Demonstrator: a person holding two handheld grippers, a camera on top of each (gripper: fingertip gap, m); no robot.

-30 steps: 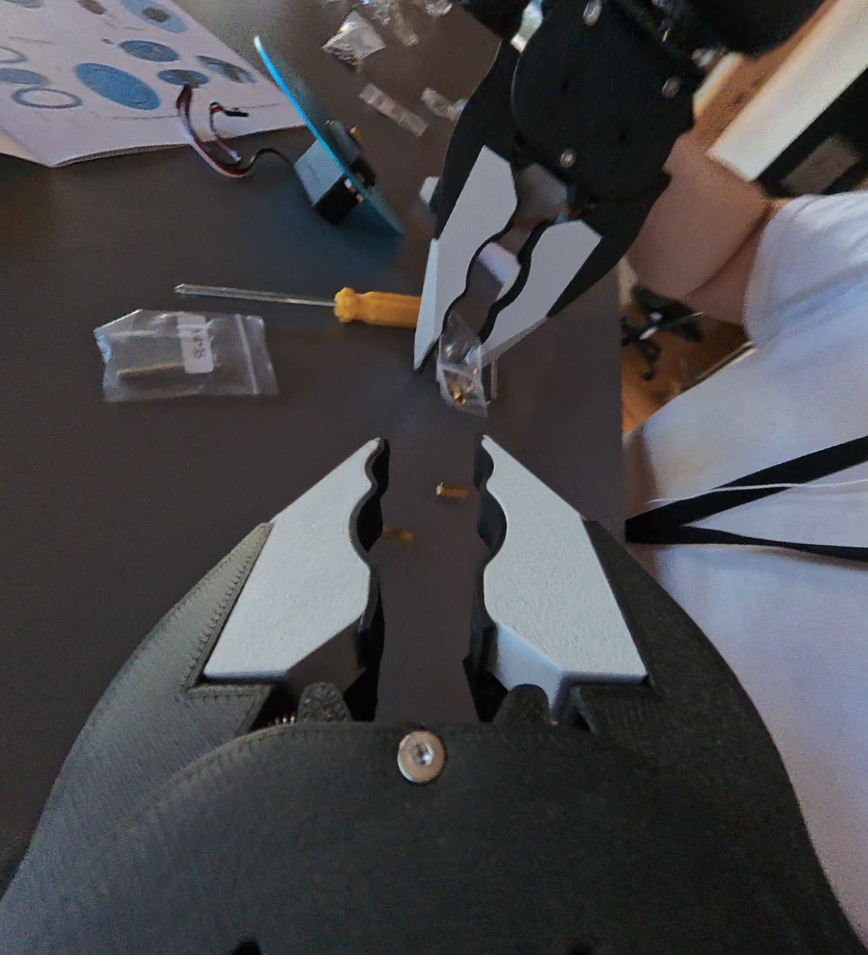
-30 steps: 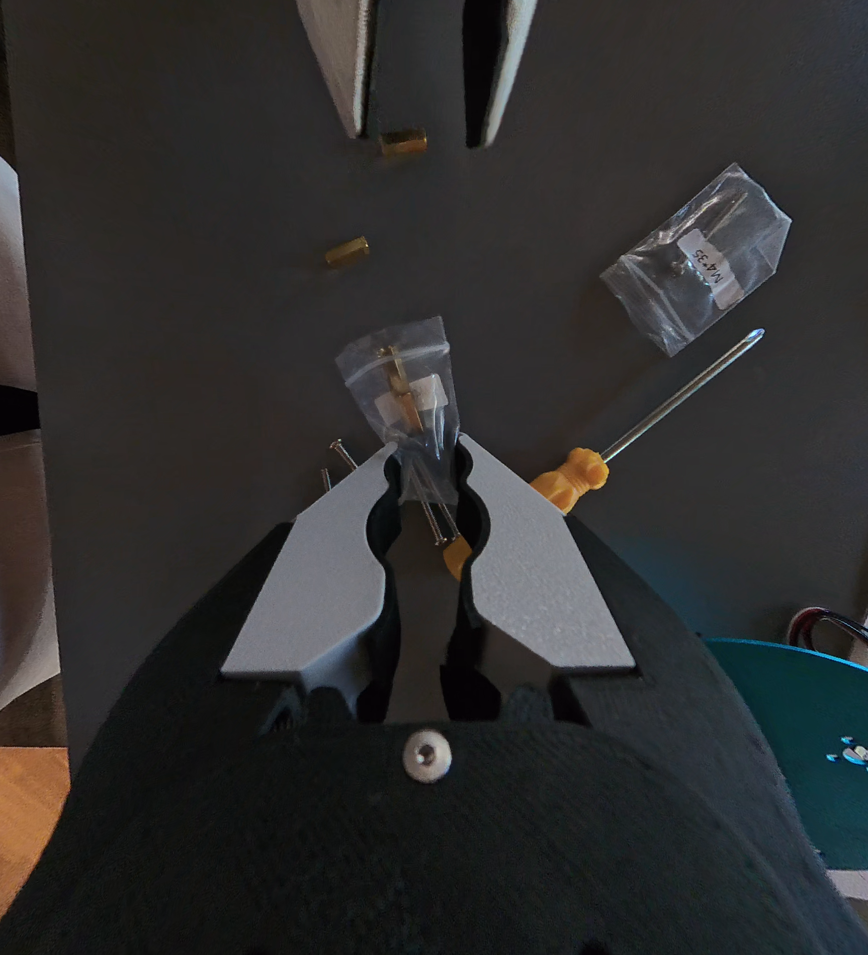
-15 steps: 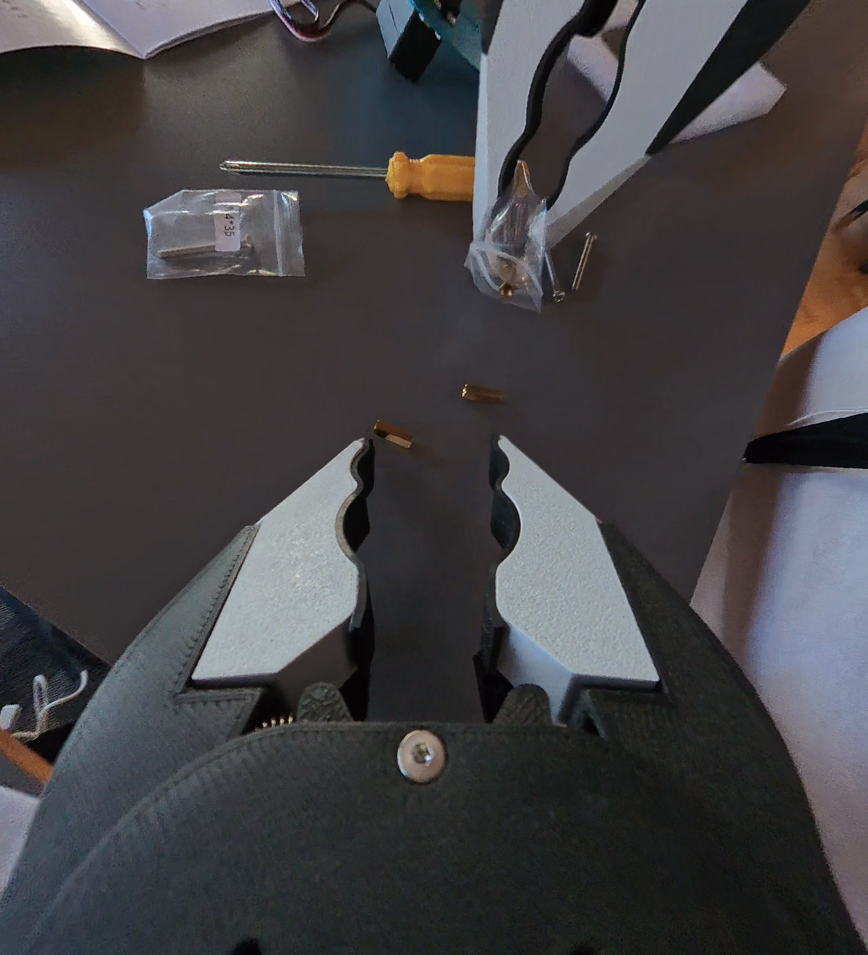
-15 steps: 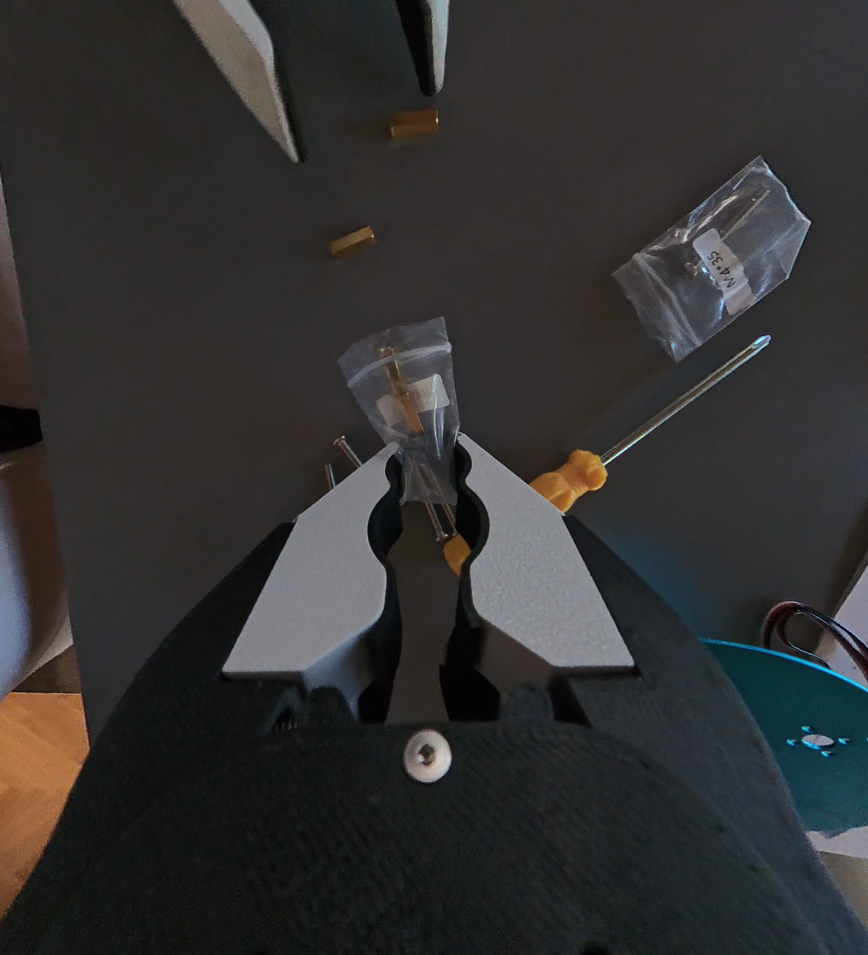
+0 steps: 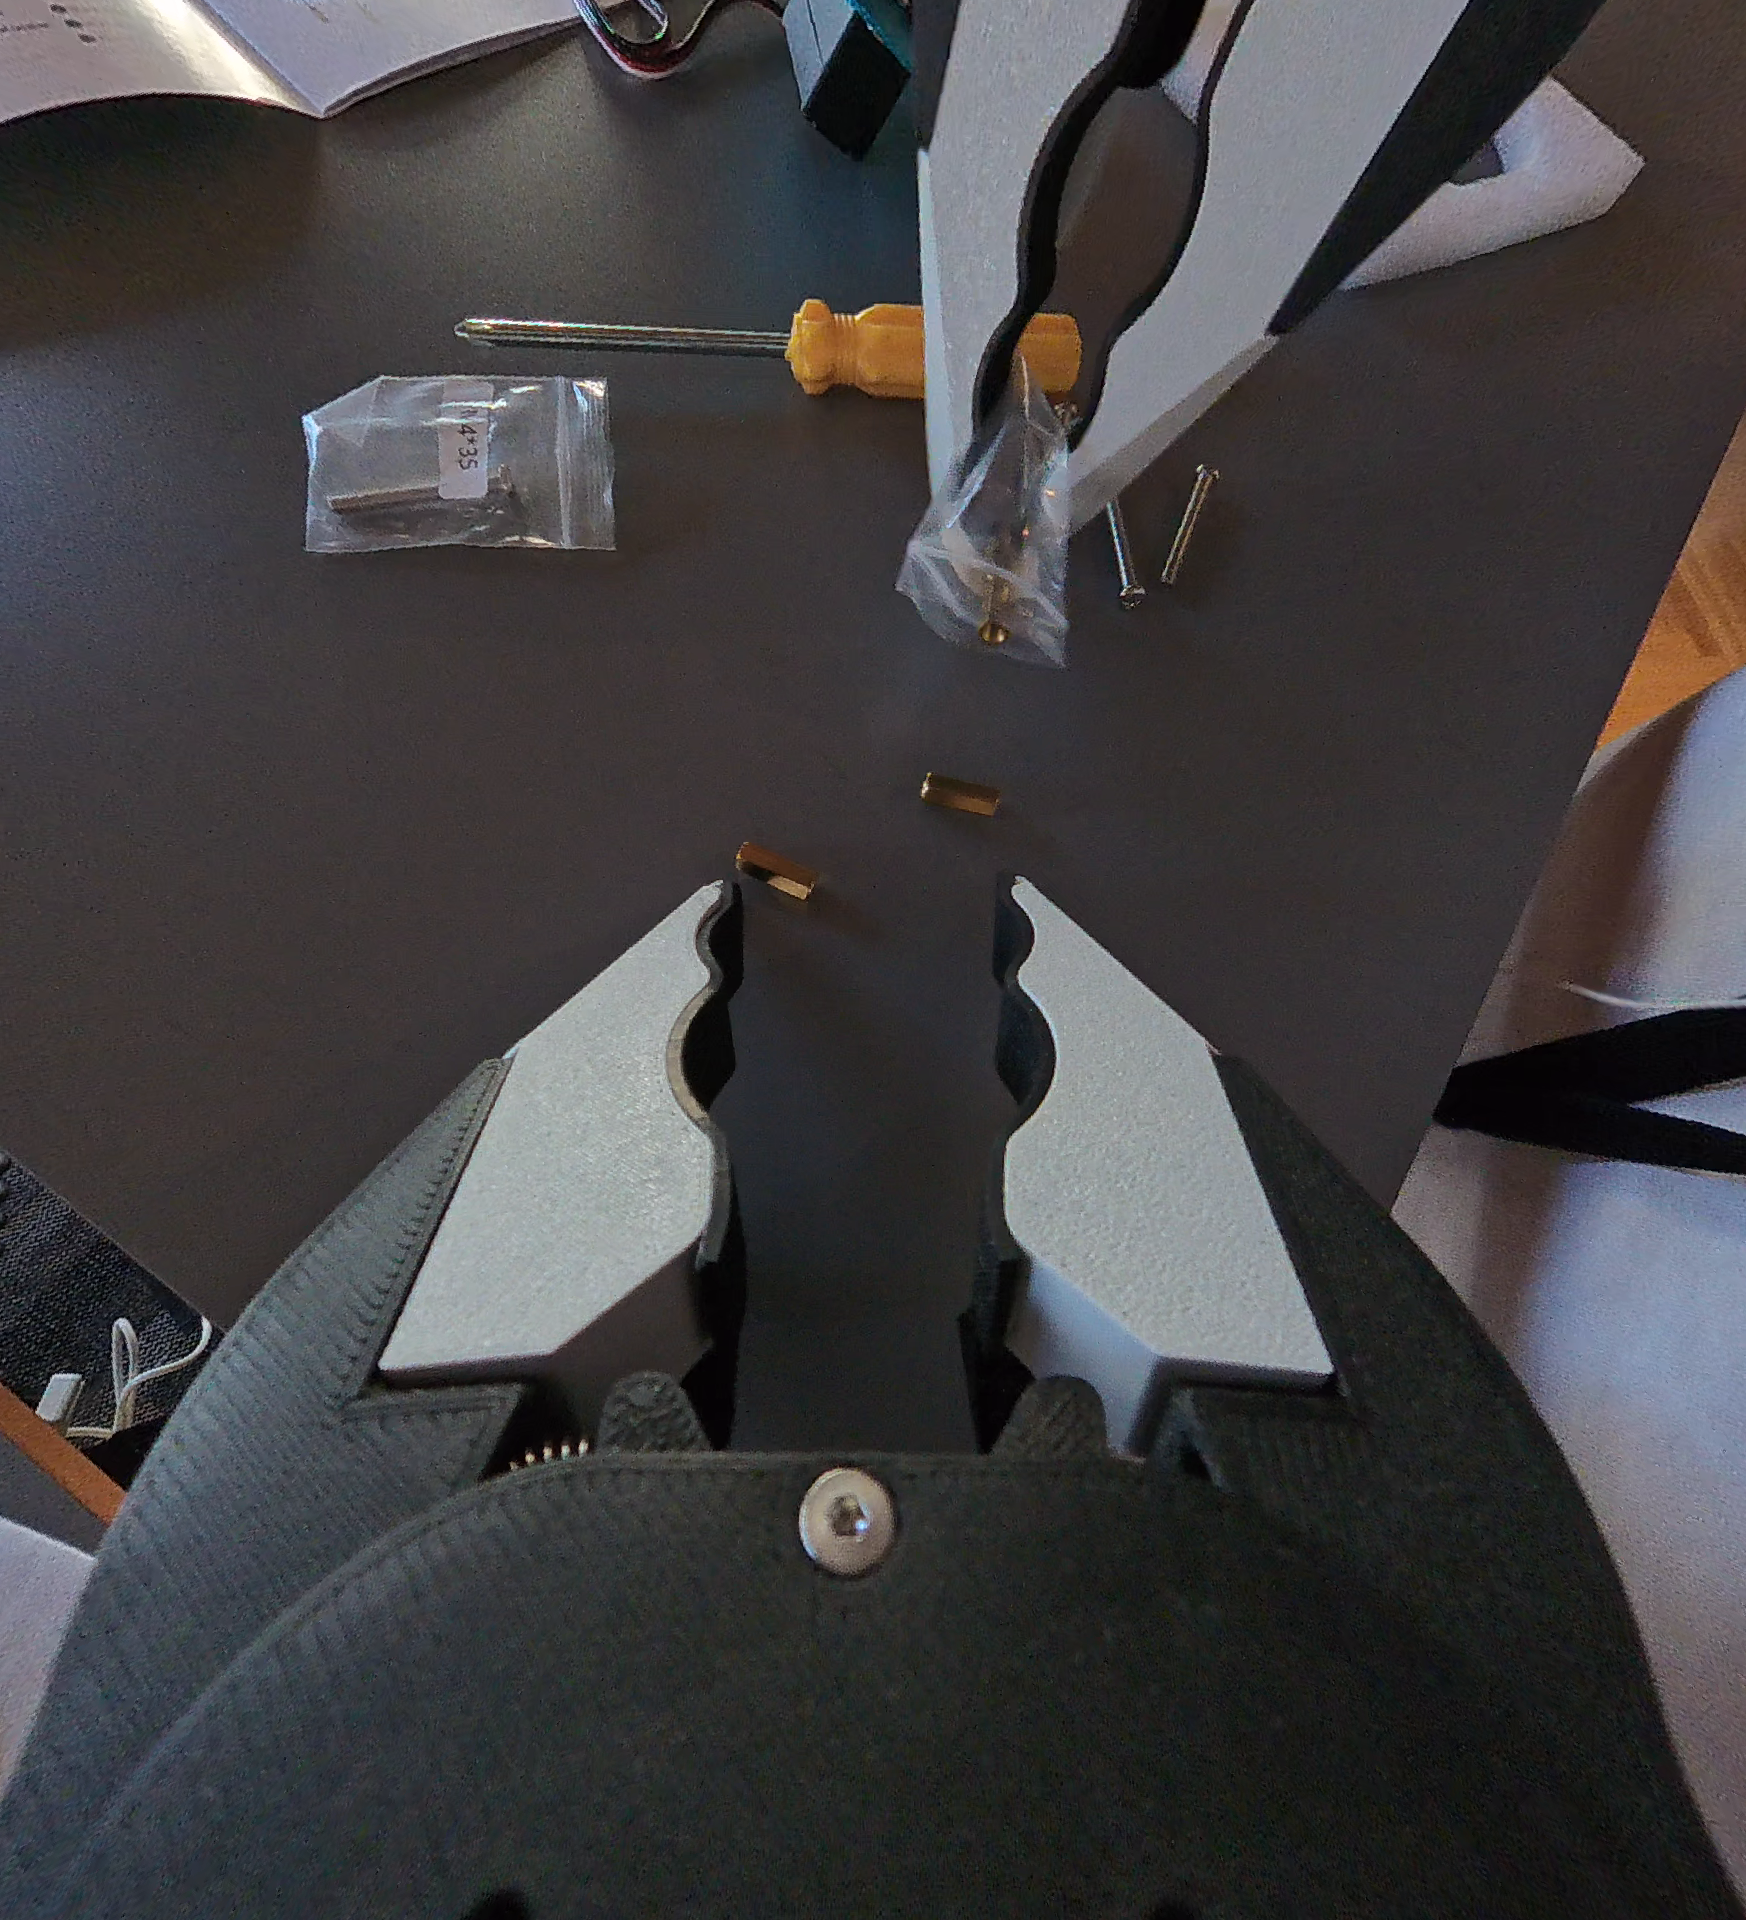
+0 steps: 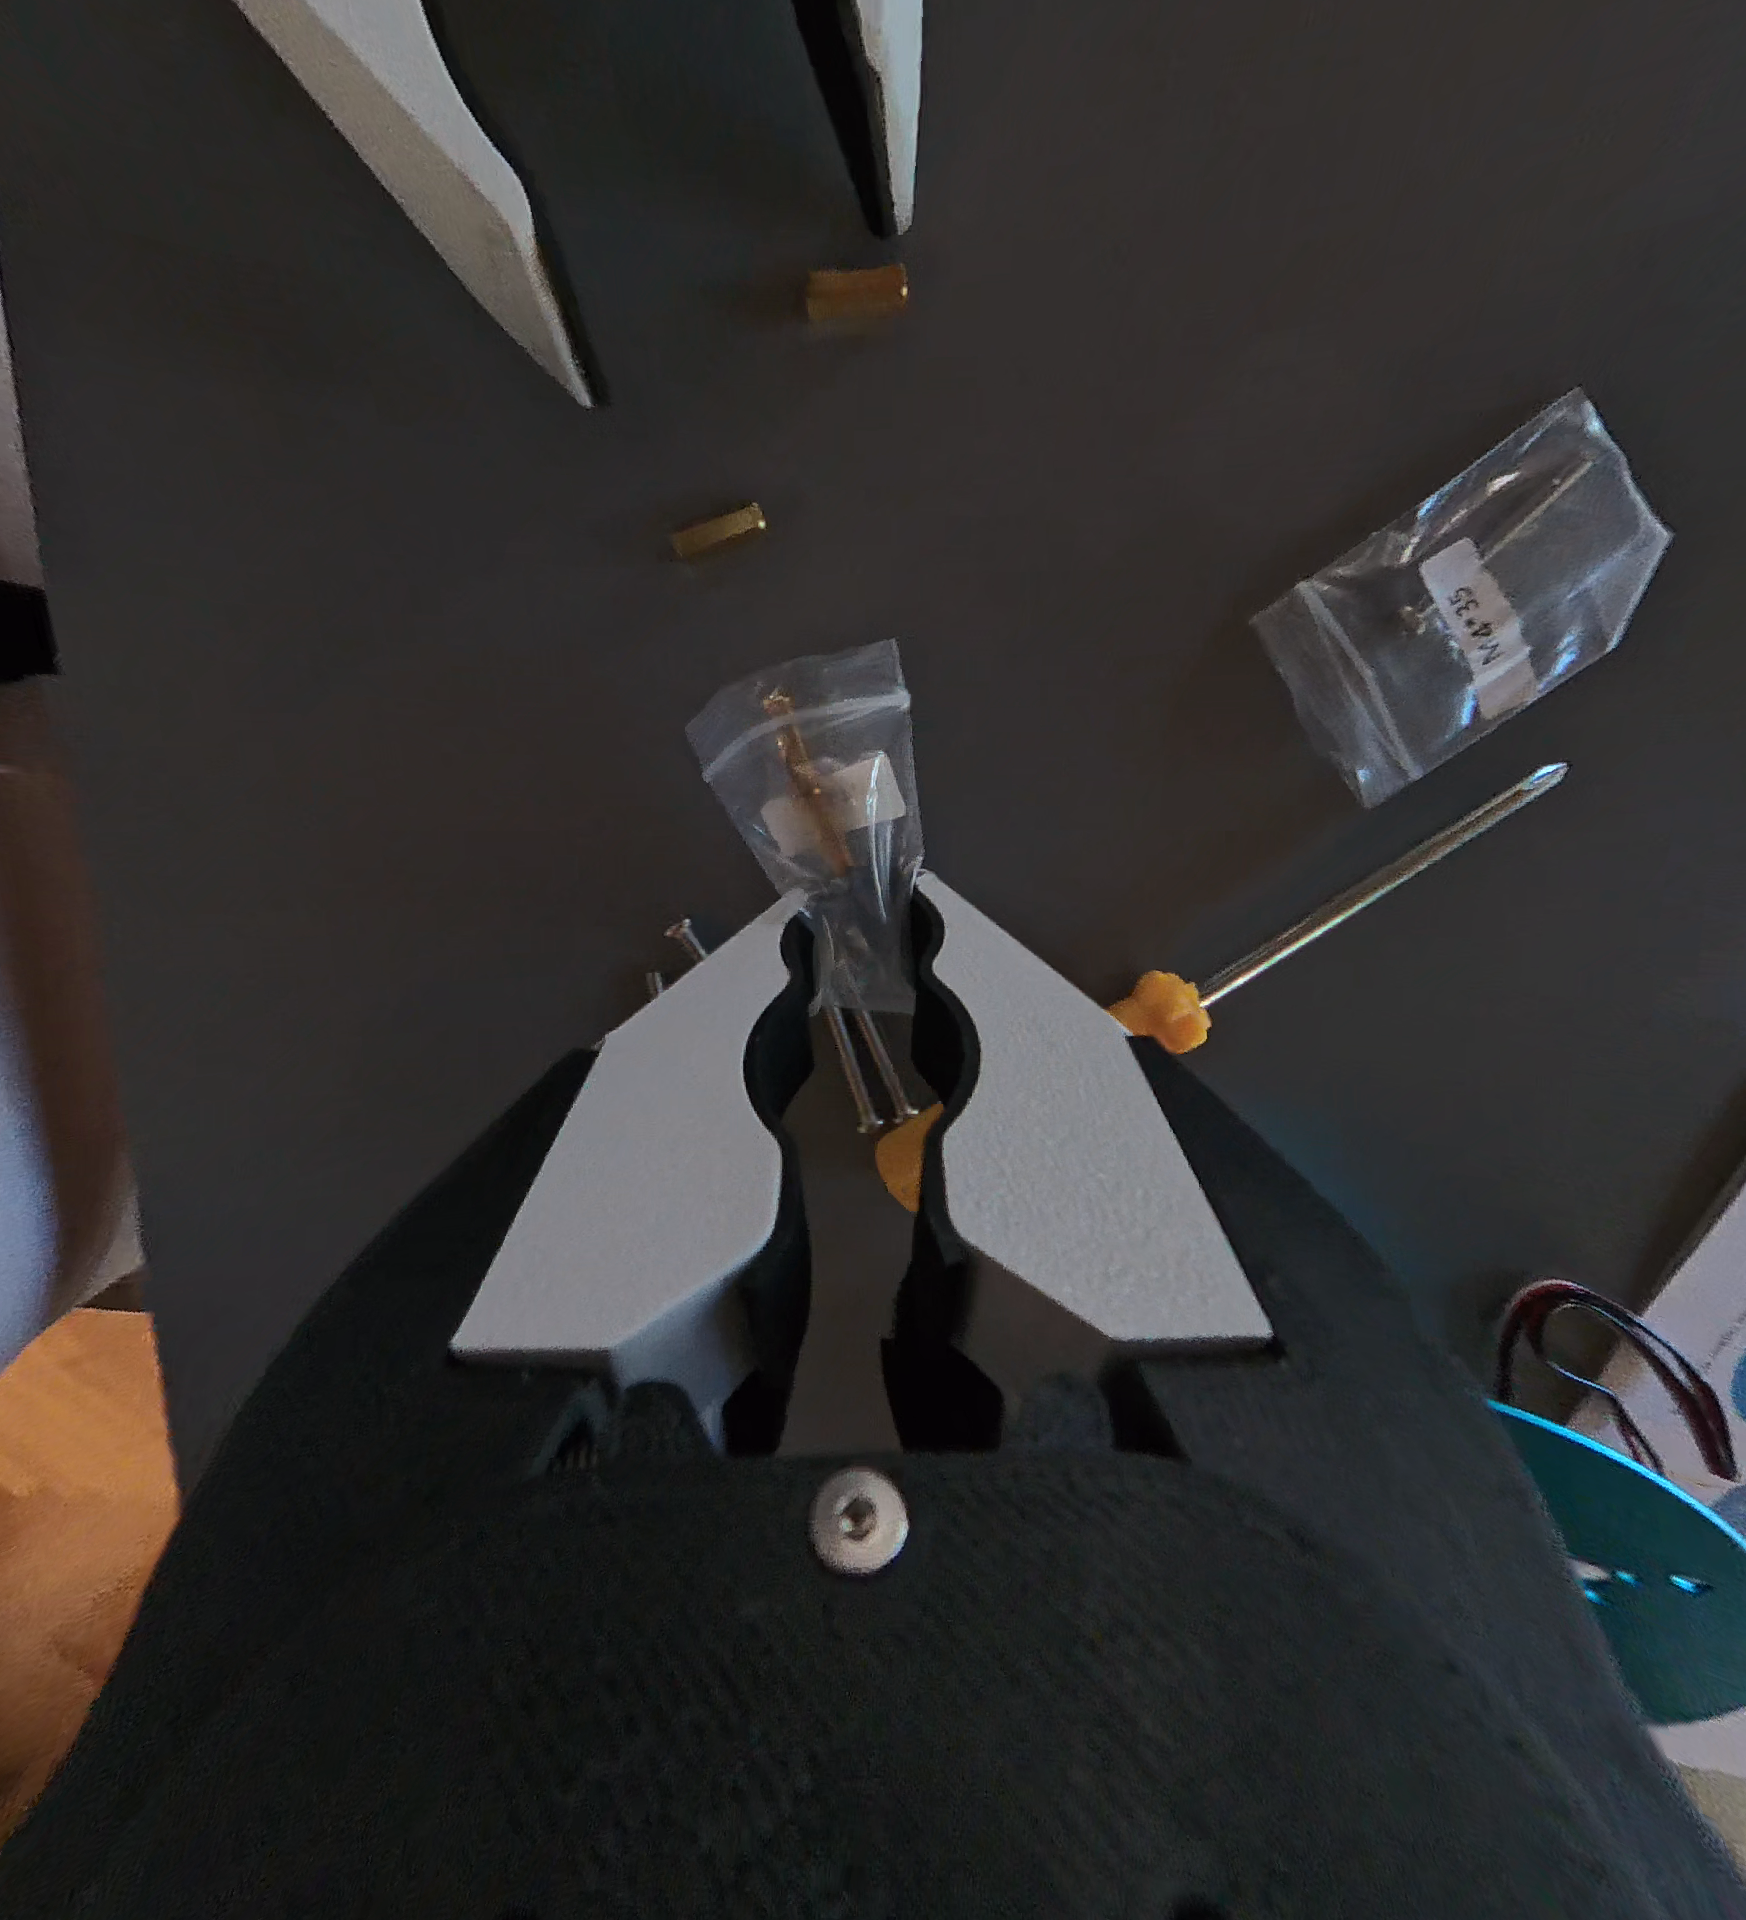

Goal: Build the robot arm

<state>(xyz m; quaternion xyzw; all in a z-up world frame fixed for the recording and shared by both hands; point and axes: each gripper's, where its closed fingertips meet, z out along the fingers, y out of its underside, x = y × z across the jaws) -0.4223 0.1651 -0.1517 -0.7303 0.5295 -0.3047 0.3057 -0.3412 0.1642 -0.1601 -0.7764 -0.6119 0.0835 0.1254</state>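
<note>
My right gripper [image 6: 856, 902] is shut on a small clear plastic bag [image 6: 817, 769] with brass parts in it, held just above the dark table. The same gripper [image 5: 1014, 468] and bag [image 5: 994, 561] show at the top of the left wrist view. My left gripper [image 5: 867, 888] is open and empty, low over the table. Two brass standoffs lie loose: one [image 5: 777, 873] just beyond its left fingertip, the other [image 5: 960, 794] a little farther. In the right wrist view they lie beyond the bag [image 6: 856, 291] [image 6: 717, 530], near the left gripper [image 6: 744, 312].
A yellow-handled screwdriver [image 5: 703, 335] and a second clear bag of screws [image 5: 458, 465] lie left of the right gripper. Two loose screws [image 5: 1155, 540] lie by the held bag. A printed booklet [image 5: 121, 62], a teal disc [image 6: 1658, 1590] with wires, and the table's right edge [image 5: 1575, 748] are near. Some 9 cm of space lies between my two pairs of fingers. The teal disc [image 6: 1658, 1590] lies some 15 cm from my right tips, 25 cm from my left tips.
My left gripper has drawn back from the standoffs and opened wider; one standoff that lay between its fingers now lies beyond its left fingertip. The right gripper keeps its hold on the bag.
</note>
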